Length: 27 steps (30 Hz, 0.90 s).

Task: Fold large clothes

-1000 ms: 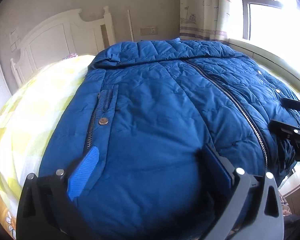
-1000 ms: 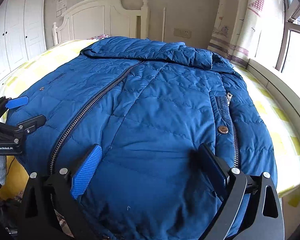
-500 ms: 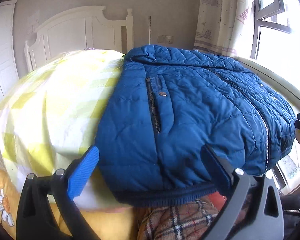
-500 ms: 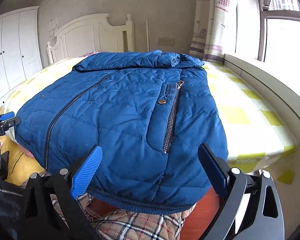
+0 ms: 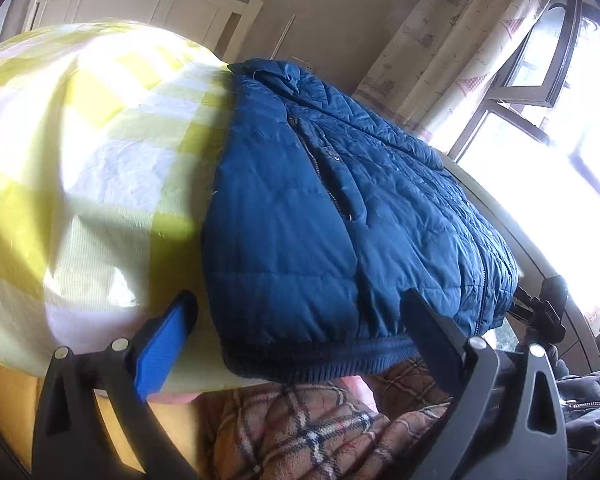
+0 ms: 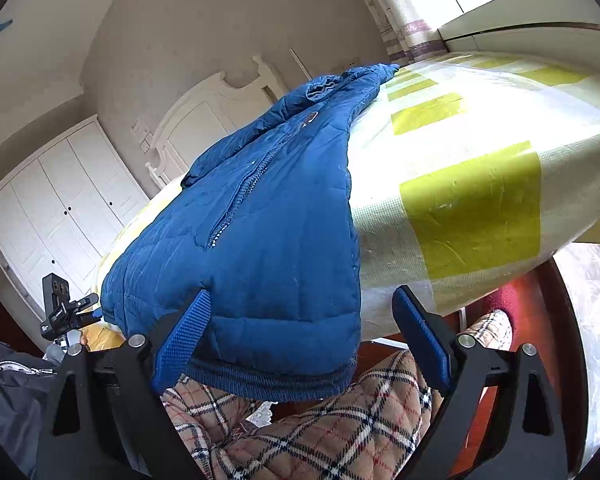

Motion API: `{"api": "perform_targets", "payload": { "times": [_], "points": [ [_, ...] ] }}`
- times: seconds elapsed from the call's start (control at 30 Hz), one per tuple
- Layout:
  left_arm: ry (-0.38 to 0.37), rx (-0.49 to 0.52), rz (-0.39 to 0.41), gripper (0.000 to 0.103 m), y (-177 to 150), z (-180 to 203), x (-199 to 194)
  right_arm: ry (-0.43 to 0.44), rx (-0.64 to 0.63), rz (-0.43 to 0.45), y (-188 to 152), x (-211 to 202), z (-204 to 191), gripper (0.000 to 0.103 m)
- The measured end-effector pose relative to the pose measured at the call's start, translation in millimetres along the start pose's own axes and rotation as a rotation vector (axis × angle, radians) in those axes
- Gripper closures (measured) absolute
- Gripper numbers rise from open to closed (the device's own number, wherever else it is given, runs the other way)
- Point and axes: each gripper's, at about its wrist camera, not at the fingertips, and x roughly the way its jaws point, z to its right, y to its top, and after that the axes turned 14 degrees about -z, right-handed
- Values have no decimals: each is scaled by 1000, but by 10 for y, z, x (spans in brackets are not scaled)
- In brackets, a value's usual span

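A blue quilted puffer jacket lies zipped, front up, on the yellow-checked bed; its ribbed hem hangs over the foot edge. My left gripper is open and empty, low at the hem's left corner. My right gripper is open and empty, low in front of the hem's right corner. The jacket fills the middle of the right wrist view. Each gripper shows small in the other's view: the right one, the left one.
The yellow and white checked bedsheet covers the bed. A plaid blanket hangs below the hem. A white headboard, a white wardrobe, a curtain and a bright window surround the bed.
Both grippers have drawn back from above the jacket and dropped to the foot edge, tilting outward toward the hem's corners. The jacket has not moved.
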Motion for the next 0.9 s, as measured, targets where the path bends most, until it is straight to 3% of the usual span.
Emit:
{"api": "perform_targets", "payload": {
  "times": [0.03,0.07,0.13,0.2,0.27,0.37,0.43,0.57,0.63,0.7,0.8,0.9],
  "points": [
    [-20,-7,2,3,25,-14,9,23,-14,-11,-4,21,-3,25],
    [-45,-14,2,3,44,-26,16,43,-27,-22,-15,37,-12,38],
    [-84,-25,-10,4,69,-68,53,79,-29,-16,-63,-3,-13,45],
    [-130,-27,-40,16,78,-75,77,140,-9,8,-131,-90,-16,55],
    [-113,-13,-40,31,58,-39,45,185,-13,20,-188,-177,-45,57],
    [-134,-13,-41,41,41,-83,-4,201,-22,22,-186,-215,-99,57],
    [-141,-28,-39,41,56,-154,-3,185,-16,14,-140,-187,-106,55],
    [-164,-66,-42,23,85,-263,82,161,12,1,-79,-42,-59,49],
    [-196,-82,-54,24,87,-286,124,164,16,2,-89,-28,-52,49],
    [-217,-66,-67,38,82,-242,153,150,4,-1,-125,-43,-80,50],
    [-221,-16,-59,69,50,-125,60,98,-104,39,-160,-164,-299,76],
    [-204,36,-14,80,30,28,-181,58,-177,67,-196,-306,-530,80]
  ]
}}
